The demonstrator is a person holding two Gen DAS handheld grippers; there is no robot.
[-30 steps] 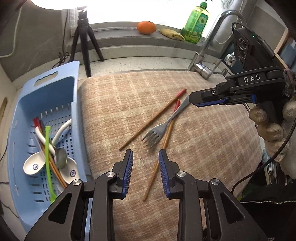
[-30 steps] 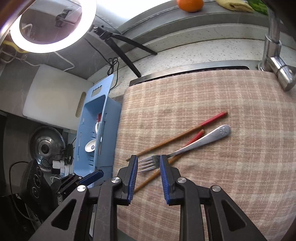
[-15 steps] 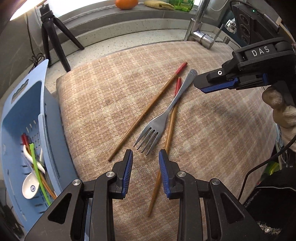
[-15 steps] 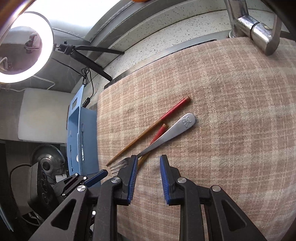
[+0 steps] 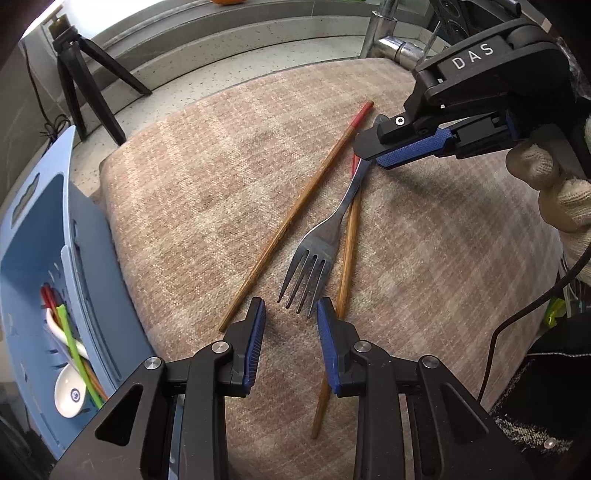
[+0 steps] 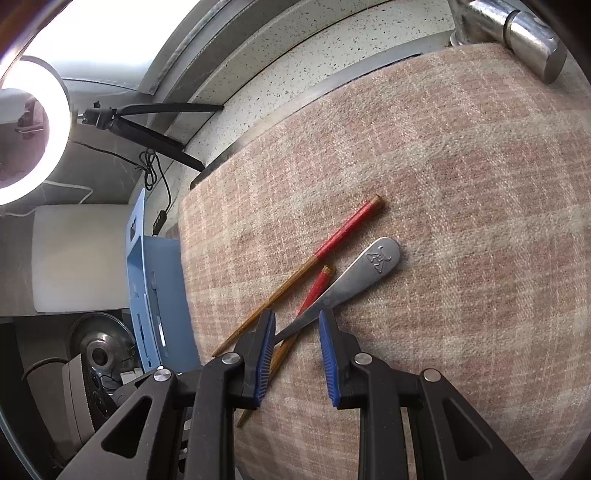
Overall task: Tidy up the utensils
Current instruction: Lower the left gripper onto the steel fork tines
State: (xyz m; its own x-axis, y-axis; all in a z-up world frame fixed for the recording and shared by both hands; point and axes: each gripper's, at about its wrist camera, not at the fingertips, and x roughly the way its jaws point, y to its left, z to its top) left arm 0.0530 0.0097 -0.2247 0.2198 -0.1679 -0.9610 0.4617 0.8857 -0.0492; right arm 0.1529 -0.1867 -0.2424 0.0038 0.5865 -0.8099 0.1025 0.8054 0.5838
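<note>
- We are bringing both grippers down over a steel fork (image 5: pixel 325 236) lying on a plaid cloth (image 5: pixel 207 192) spread across the sink, its tines pointing toward the left gripper (image 5: pixel 291 317).
- The left gripper's jaws are standing narrowly apart and empty, framing the tine tips without touching them; we judge it is lining up to steady or lift that end.
- The right gripper (image 6: pixel 296 332), in a gloved hand (image 5: pixel 554 192), is hovering over the fork's handle, jaws also narrowly parted with the handle's neck showing in the gap, pads not yet pressing on it.
- Two red-tipped wooden chopsticks are complicating the pick: one chopstick (image 5: pixel 349 258) is lying under the fork's handle, so a low pinch could snag it, while the other chopstick (image 5: pixel 295 210) is lying just to the side, apart from the fork.
- The blue perforated basket (image 5: pixel 37 236) at the cloth's left edge is already holding white spoons (image 5: pixel 70 391), a green stick and more chopsticks; we take it as the fork's destination.
- A tripod (image 5: pixel 79 74) and a chrome faucet (image 6: pixel 517 29) are standing behind, well clear.
</note>
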